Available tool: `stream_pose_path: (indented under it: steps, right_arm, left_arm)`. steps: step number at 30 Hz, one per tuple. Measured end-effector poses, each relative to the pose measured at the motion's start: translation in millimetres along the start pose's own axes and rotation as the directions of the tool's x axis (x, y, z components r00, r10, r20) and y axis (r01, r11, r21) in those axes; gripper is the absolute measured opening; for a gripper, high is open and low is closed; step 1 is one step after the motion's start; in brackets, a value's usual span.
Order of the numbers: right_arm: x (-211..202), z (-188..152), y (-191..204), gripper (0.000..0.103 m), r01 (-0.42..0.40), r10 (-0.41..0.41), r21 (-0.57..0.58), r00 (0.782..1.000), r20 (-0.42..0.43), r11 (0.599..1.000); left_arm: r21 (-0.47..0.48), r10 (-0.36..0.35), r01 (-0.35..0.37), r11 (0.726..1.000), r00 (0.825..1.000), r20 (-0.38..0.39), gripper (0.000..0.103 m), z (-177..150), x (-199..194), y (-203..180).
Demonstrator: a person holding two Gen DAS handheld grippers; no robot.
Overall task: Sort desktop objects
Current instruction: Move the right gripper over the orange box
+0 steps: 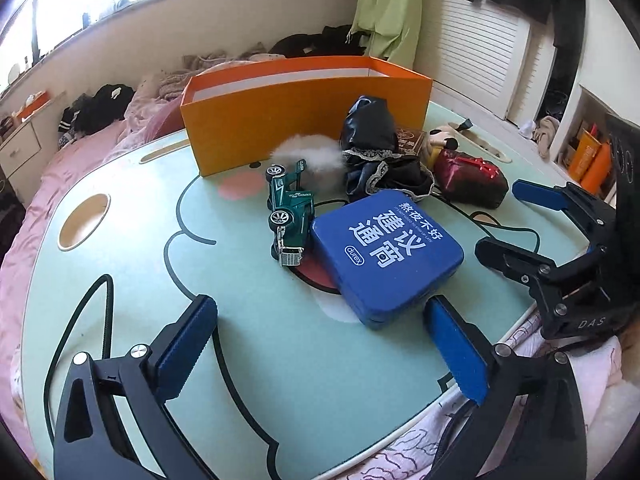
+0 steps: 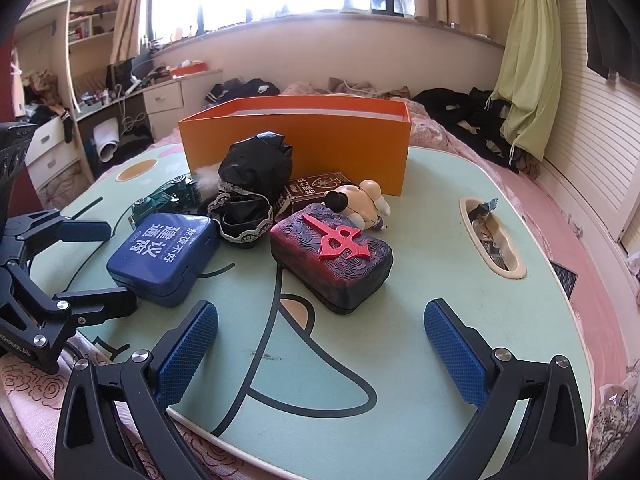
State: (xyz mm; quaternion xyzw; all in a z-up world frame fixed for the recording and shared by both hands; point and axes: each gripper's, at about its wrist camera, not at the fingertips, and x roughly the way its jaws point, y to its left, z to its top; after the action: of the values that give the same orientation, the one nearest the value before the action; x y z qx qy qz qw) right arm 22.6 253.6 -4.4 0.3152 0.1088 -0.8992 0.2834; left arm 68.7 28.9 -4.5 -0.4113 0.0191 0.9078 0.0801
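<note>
A blue tin (image 1: 384,256) (image 2: 160,258) lies flat on the mint-green table (image 1: 240,360), with a green toy car (image 1: 290,216) on its side right beside it. Behind them are a black lace-trimmed cloth (image 1: 372,148), a white fluffy ball (image 1: 312,156), a dark red carved block (image 2: 332,256), a brown card box (image 2: 316,190) and a small figurine (image 2: 360,200). My left gripper (image 1: 320,344) is open just short of the tin's near corner, nothing between its pads. My right gripper (image 2: 320,348) is open over bare table in front of the red block.
A tall orange box (image 1: 300,120) (image 2: 296,136), open on top, stands at the back of the table. A slot tray (image 2: 492,240) with wrappers is set into the table's right side. Pink bedding surrounds the table, and a black cable (image 1: 108,320) runs along the left.
</note>
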Motion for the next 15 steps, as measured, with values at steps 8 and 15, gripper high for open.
stream_pose_path:
  steps: [8,15]
  right_arm:
    - [-0.9,0.6,-1.6,0.103,-0.011,0.011,0.001,1.000,-0.001,1.000]
    - [-29.2,69.2,-13.6,0.100,-0.144,0.135,0.057,0.982,0.135,0.988]
  left_arm:
    - [-0.001,-0.001,0.001,1.000,1.000,0.000,0.103,0.1,-0.8,0.4]
    - [-0.003,-0.005,0.005,1.000,1.000,0.001,0.103,0.8,-0.7,2.1]
